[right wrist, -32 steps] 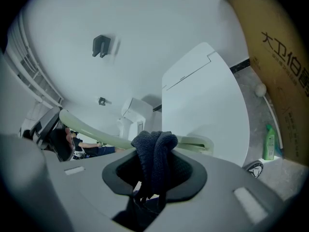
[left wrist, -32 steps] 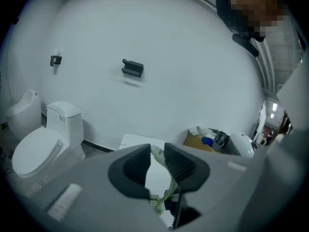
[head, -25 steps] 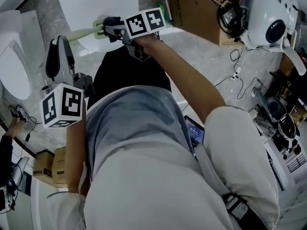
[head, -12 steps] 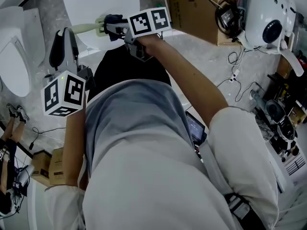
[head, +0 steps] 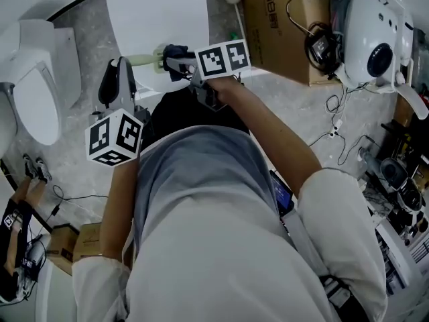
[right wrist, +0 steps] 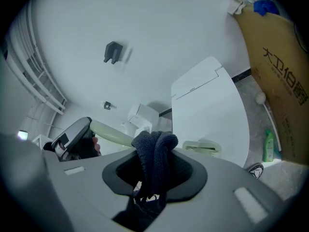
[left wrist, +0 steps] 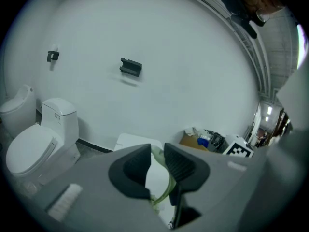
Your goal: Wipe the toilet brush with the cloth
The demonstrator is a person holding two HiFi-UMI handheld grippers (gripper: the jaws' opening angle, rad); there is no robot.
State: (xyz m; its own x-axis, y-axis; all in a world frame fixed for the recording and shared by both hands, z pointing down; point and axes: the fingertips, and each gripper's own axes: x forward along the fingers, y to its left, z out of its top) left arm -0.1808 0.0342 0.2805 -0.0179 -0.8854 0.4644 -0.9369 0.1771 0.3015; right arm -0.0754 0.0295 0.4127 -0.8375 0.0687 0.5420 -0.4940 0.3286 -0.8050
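Observation:
The toilet brush has a pale green handle (head: 142, 60) that runs between my two grippers. My left gripper (head: 120, 79) is shut on that handle, which shows between its jaws (left wrist: 167, 180). My right gripper (head: 177, 56) is shut on a dark blue cloth (head: 175, 49), bunched up between its jaws (right wrist: 153, 151). In the right gripper view the handle (right wrist: 110, 132) passes just behind the cloth and runs to the left gripper (right wrist: 72, 139). The cloth sits against the handle's right end. The brush head is hidden.
A white board (head: 161, 12) lies on the floor beyond the grippers, with a small pale green object (right wrist: 203, 147) on it. A white toilet (head: 27, 92) stands at the left. A cardboard box (head: 281, 19), a white device (head: 375, 39) and cables (head: 335, 106) crowd the right.
Both grippers now sit farther right and a little lower in the head view, still shut on the brush handle and the cloth. The gap between them looks smaller.

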